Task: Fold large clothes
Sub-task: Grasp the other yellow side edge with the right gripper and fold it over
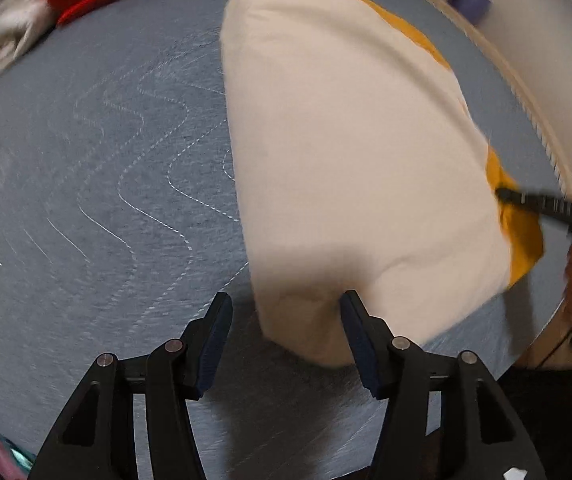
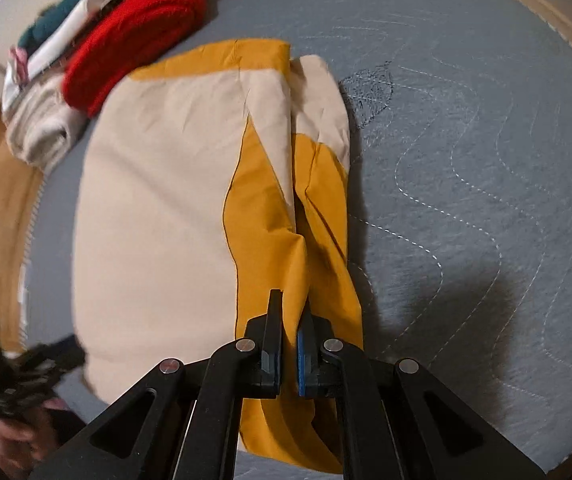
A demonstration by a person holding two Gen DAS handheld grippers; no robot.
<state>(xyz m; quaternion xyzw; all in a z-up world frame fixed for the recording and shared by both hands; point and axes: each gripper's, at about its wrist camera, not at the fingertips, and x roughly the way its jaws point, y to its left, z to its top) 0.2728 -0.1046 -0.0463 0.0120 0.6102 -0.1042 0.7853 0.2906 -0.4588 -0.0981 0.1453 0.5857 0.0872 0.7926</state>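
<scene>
Right now I am partway through folding the big cream and yellow garment (image 2: 158, 208). It lies on the grey quilted bed cover (image 2: 465, 168), near the middle, already narrowed into a long flat shape. So some folds look done, I think.

My right gripper (image 2: 289, 320) is clenched on the yellow sleeve part (image 2: 317, 216), which runs along one side of the garment. The cloth is pinched tight between the two pads. That part looks bunched, not flat yet.

My left gripper (image 1: 284, 312) is at the other near corner of the garment. Its jaws stand apart. One finger touches the cream edge (image 1: 309, 320), and the cloth sits between the fingers, but they do not squeeze it yet.

A pile of other clothes (image 2: 86, 60), with a red one (image 2: 138, 36) on top, sits at the far end of the bed. They look folded already.

What is left, I guess: grab the near corner with the left side, then bring the near end over the far end to make it shorter, and smooth it.
</scene>
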